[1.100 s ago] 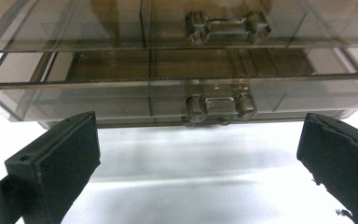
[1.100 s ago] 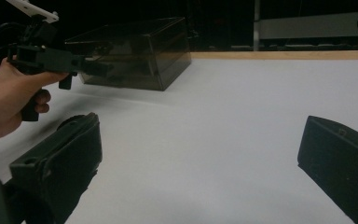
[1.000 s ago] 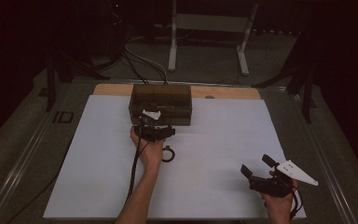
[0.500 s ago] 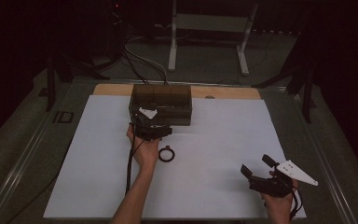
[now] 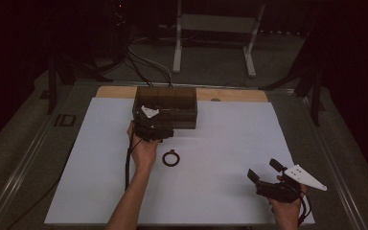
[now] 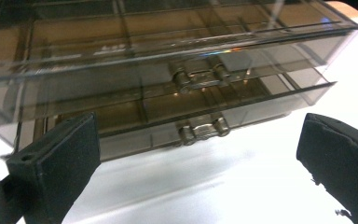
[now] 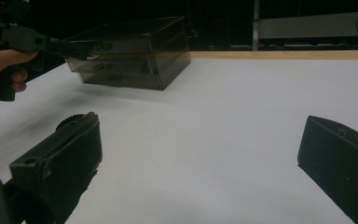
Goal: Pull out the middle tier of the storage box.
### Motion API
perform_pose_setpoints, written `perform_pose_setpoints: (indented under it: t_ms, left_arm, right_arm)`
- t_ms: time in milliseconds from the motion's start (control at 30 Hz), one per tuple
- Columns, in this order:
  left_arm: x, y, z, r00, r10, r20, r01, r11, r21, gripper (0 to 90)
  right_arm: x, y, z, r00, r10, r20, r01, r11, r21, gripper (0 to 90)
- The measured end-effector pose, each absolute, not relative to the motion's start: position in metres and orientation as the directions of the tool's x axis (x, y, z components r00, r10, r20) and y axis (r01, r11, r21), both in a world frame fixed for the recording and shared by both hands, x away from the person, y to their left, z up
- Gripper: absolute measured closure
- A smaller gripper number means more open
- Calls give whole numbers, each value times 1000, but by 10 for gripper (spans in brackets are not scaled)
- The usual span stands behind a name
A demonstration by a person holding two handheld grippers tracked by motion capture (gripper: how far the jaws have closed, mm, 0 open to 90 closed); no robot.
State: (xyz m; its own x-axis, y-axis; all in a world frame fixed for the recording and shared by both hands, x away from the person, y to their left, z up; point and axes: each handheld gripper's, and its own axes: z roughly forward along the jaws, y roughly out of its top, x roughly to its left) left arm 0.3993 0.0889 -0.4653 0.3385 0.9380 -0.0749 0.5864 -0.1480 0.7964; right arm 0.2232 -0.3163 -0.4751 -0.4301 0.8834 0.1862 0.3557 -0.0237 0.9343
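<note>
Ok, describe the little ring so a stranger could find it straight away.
On the white sheet, look just in front of the smoky drawer box, beside the left gripper. The ring lies flat there, the sheet's sole small dark hoop.

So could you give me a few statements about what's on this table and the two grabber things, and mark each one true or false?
1. The left gripper is up against the front of the smoky see-through drawer box. True.
2. The left gripper's fingers are clamped shut on a drawer handle. False: they stand wide apart, with the lower handle between and beyond them, untouched.
3. A black ring lies on the white sheet, just right of the left hand. True.
4. The right gripper holds the ring. False: it is open and empty near the table's front right, well away from the ring.
5. The box has stacked drawers with metal handles. True.
</note>
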Motion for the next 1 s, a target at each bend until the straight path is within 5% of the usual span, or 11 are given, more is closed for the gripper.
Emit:
perform_pose_setpoints:
  t_ms: [267, 1000]
  left_arm:
    - [405, 90, -461, 506, 859, -75, 558, -260, 788, 11]
    - [424, 94, -465, 650, 760, -14, 498, -412, 763, 19]
  right_arm:
    - [223, -316, -475, -430, 883, 187, 357, -24, 934, 0]
    - [223, -316, -475, -431, 883, 188, 355, -26, 934, 0]
